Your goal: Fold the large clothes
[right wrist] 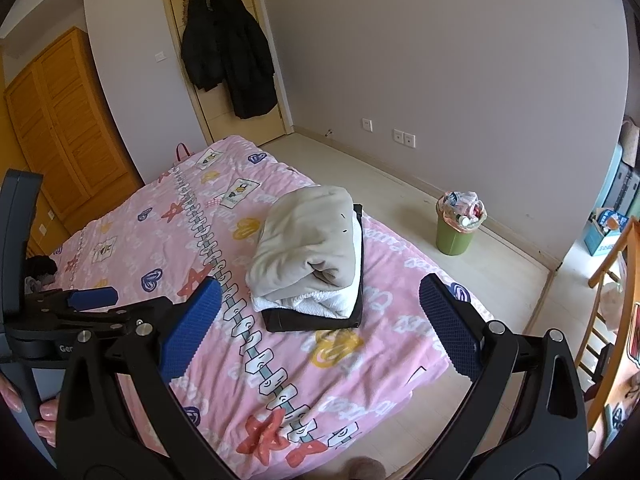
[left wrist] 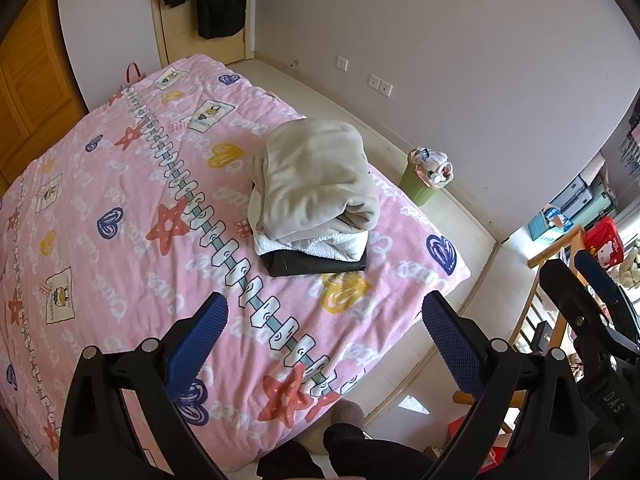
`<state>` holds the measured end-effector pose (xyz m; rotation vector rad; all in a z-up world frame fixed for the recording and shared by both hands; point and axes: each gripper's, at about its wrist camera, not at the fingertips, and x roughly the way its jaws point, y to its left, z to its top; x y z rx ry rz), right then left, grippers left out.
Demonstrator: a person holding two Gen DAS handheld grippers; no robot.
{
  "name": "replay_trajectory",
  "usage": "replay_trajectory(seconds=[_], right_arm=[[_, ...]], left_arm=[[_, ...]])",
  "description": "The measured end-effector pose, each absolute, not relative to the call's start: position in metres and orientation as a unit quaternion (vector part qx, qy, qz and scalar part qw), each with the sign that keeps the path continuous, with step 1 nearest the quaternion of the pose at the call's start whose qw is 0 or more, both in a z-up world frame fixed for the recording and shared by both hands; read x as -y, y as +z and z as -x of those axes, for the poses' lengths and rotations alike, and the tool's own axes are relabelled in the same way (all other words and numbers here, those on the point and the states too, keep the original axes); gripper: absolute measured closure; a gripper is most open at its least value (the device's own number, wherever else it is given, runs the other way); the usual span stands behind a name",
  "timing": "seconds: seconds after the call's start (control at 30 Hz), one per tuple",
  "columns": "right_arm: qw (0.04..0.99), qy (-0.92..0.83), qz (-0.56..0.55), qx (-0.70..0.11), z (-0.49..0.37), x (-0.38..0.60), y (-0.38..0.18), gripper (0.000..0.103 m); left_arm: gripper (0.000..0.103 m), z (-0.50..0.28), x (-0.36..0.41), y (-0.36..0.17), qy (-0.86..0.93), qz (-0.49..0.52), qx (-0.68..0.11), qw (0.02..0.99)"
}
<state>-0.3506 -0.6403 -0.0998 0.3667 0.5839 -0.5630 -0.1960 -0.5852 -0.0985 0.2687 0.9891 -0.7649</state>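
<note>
A stack of folded clothes lies on the pink patterned bed (left wrist: 120,200) (right wrist: 380,360): a cream fleece garment (left wrist: 320,176) (right wrist: 312,244) on top, a white layer (left wrist: 312,246) (right wrist: 316,300) under it, and a black garment (left wrist: 316,266) (right wrist: 312,320) at the bottom. My left gripper (left wrist: 324,328) hovers open above the bed's near part, short of the stack, holding nothing. My right gripper (right wrist: 320,320) is open too, raised above the near edge with the stack between its fingers in view, not touching. The left gripper (right wrist: 92,298) shows at the right wrist view's left edge.
A green bin (left wrist: 424,184) (right wrist: 454,236) full of rubbish stands on the floor by the wall. Black coats (right wrist: 228,48) hang on the door. A wooden wardrobe (right wrist: 68,120) is left of the bed. A wooden chair (right wrist: 612,280) and clutter stand at right.
</note>
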Motion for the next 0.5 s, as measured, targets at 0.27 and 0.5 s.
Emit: replay_trajectory(seconds=[0.27, 0.5], right_arm=[[0.903, -0.273, -0.175, -0.282, 0.351, 0.64, -0.1, 0.006], [0.902, -0.272, -0.178, -0.284, 0.354, 0.637, -0.1, 0.006]], left_arm=[[0.008, 0.198, 0.58, -0.099, -0.36, -0.121, -0.464, 0.8], [0.008, 0.202, 0.575, -0.099, -0.36, -0.124, -0.461, 0.802]])
